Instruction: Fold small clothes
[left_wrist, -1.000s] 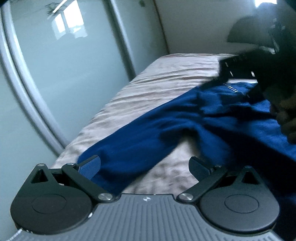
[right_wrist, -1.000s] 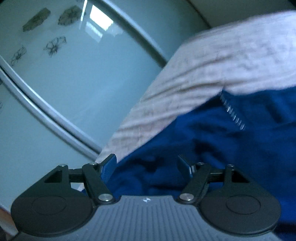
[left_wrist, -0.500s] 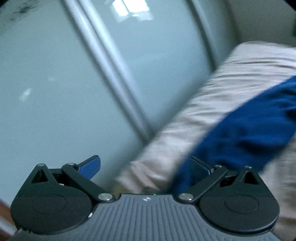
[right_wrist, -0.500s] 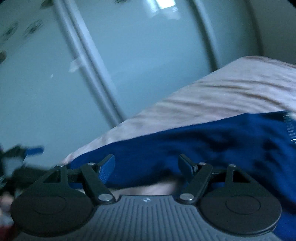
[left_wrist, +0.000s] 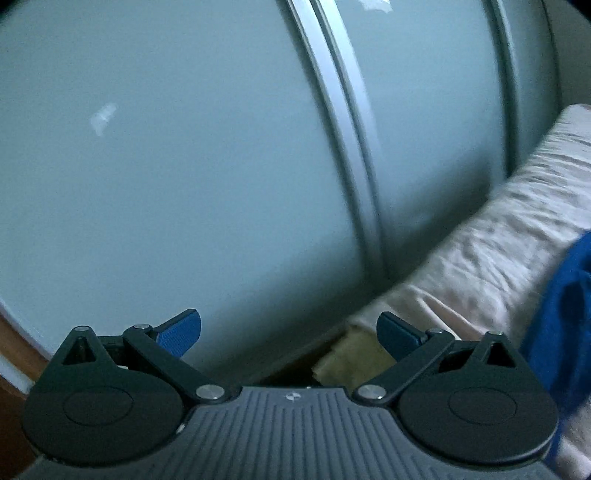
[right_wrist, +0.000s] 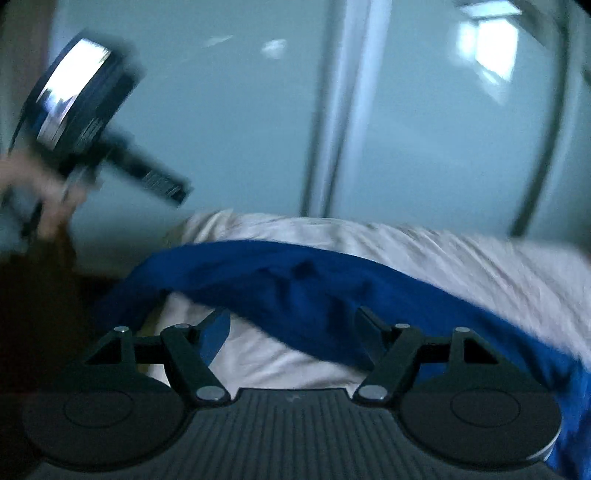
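wardrobe doors (left_wrist: 184, 166) now nearer; rumpled bed (right_wrist: 461, 254)

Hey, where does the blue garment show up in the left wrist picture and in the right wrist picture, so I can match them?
Left wrist view: the blue garment is only a strip at the right edge, right of the open left tongs.
Right wrist view: it stretches across the middle, from left of centre to the lower right corner, partly behind the open right tongs.
Shared landmark: the pale wrinkled bedsheet beneath it, with the grey sliding door panels behind.

both wrist views face the wardrobe doors (left_wrist: 184, 166), sharing the bed (right_wrist: 461, 258) edge.
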